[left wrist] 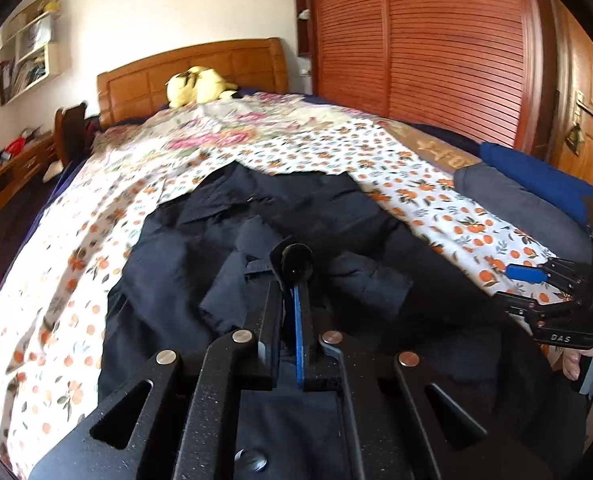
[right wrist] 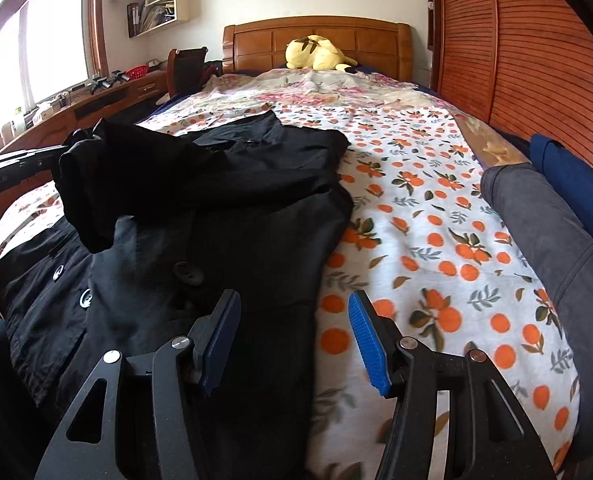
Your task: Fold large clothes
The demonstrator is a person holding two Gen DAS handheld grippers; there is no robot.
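Left gripper [left wrist: 294, 264] at far left, jaws pressed together on a fold of the black coat [right wrist: 216, 208], lifting that fold off the bed [right wrist: 416, 220]. Rest of coat spread on the orange-print bedspread, buttons up, collar toward the headboard [right wrist: 316, 40]. Right gripper [right wrist: 294, 336] low over the coat's right edge, jaws spread, blue pads apart, left pad above dark cloth, right pad above the print, nothing pinched. Farther right, folded grey garment [right wrist: 544, 220] and blue garment [right wrist: 576, 184] along the bed's edge. Yellow plush toy [right wrist: 316, 54] by the headboard
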